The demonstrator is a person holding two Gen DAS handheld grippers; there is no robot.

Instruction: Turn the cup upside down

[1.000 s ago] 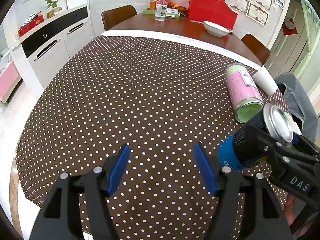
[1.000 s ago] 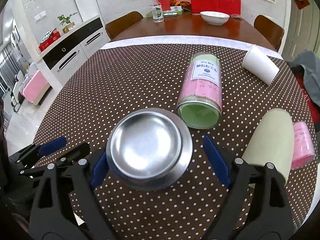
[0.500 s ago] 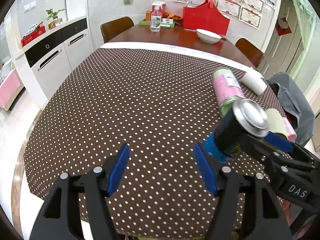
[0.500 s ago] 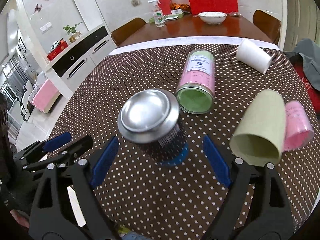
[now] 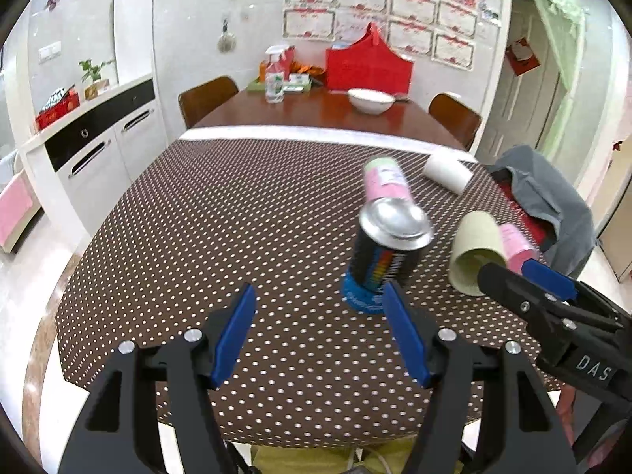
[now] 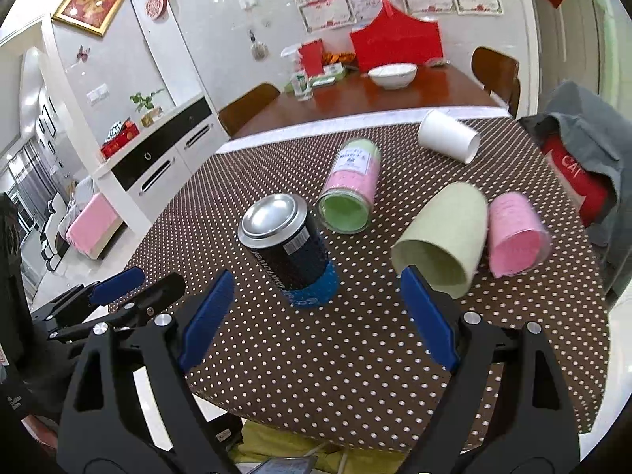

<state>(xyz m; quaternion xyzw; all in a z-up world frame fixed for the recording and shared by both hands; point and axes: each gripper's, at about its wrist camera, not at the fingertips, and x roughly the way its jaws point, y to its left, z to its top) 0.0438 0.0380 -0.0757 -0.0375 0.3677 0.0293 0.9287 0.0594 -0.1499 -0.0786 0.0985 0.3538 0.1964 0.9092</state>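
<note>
A dark cup with a blue rim and a shiny metal base stands upside down on the dotted tablecloth, base up; it also shows in the right wrist view. My left gripper is open and empty, just near of the cup. My right gripper is open and empty, pulled back from the cup, and shows at the right in the left wrist view.
A pink-and-green jar, a pale green cup, a pink cup and a white paper cup lie on their sides behind and right of the dark cup. A chair with grey cloth stands at the right edge.
The right gripper has opened, set the cup down base up, and drawn back. Both views have risen and pulled away from the table.
</note>
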